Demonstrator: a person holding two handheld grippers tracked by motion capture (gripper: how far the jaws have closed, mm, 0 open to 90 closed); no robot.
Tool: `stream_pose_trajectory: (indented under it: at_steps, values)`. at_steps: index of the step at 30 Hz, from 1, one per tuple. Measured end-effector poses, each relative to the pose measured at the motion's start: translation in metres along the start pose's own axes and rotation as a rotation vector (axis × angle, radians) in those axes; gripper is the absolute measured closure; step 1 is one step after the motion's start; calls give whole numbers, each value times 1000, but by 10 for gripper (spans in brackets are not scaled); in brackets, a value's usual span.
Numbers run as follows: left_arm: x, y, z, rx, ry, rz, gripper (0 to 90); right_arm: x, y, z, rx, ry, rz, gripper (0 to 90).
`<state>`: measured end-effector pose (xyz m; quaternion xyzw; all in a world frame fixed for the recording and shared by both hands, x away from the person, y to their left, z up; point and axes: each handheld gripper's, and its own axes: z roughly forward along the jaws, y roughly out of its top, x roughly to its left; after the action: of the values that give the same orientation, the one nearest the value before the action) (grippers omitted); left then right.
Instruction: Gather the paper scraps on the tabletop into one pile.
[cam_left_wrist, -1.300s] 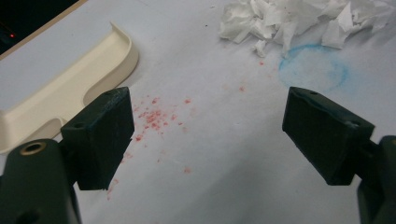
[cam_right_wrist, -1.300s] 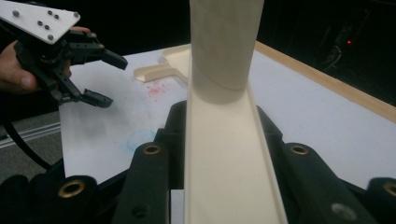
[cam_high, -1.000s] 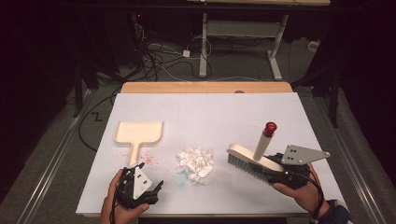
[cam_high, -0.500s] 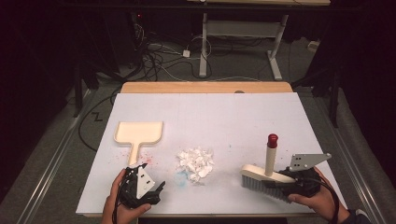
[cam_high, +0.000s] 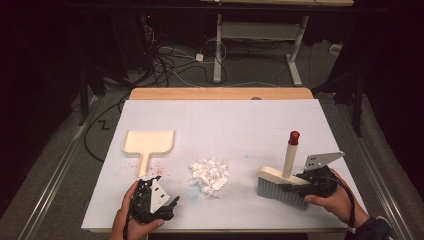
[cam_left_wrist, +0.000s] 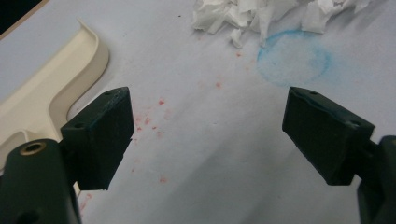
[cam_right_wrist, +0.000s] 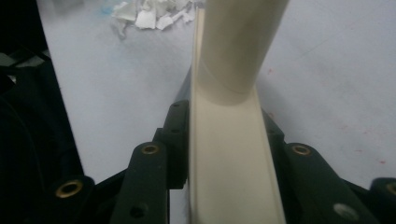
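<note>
The right gripper (cam_high: 295, 184) is clamped on the brush (cam_high: 281, 186), its jaws pressed to both sides of the cream brush back, as the right gripper view shows close up. The brush stands bristles-down on the white worktop (cam_high: 240, 125) at the near right, its handle (cam_high: 289, 156) rising upright with a red tip. Over on the left, the left gripper (cam_high: 167, 200) sits near the front edge with its jaws spread wide and nothing between them. In the left gripper view, bare worktop lies between the jaws, speckled with red marks, with a blue ring stain (cam_left_wrist: 293, 58) just ahead. The paper scraps (cam_high: 210, 172) sit heaped in the middle, well apart from the brush. The cream dustpan (cam_high: 149, 142) lies flat at the left, its handle pointing towards the left gripper, close to it.
</note>
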<state>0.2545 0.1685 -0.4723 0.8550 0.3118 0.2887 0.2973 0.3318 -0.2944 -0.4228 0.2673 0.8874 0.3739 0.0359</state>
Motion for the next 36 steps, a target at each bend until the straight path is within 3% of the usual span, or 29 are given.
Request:
stream_pose_trajectory:
  at_steps: [11, 13, 15, 16, 23, 27, 30, 33, 34, 35, 36]
  values:
    - [-2, 1, 4, 17, -5, 14, 159, -34, 29, 25, 171, -13, 17, 559]
    - [-2, 1, 4, 18, -6, 15, 159, -38, 33, 27, 175, -9, 17, 540]
    - [-2, 1, 3, 18, -6, 15, 160, -42, 38, 27, 211, -46, 5, 505]
    - [-2, 1, 3, 16, -7, 15, 159, -44, 39, 28, 222, -35, 10, 494]
    - [-3, 1, 5, 24, -12, 21, 160, -48, 43, 30, 229, -48, -15, 463]
    - [-4, 2, 6, 27, -17, 27, 160, -49, 50, 33, 236, -67, -57, 440]
    - [-4, 2, 7, 32, -20, 30, 159, -47, 56, 34, 238, -109, -101, 380]
    - [-4, 2, 7, 34, -23, 29, 159, -48, 59, 33, 243, -216, -110, 336]
    - [-4, 2, 7, 34, -23, 29, 159, -48, 59, 33, 243, -216, -110, 336]
    - [-3, 2, 7, 33, -25, 29, 159, -48, 59, 31, 219, -249, -114, 352]
    - [-3, 2, 7, 33, -25, 29, 160, -48, 59, 30, 200, -253, -106, 350]
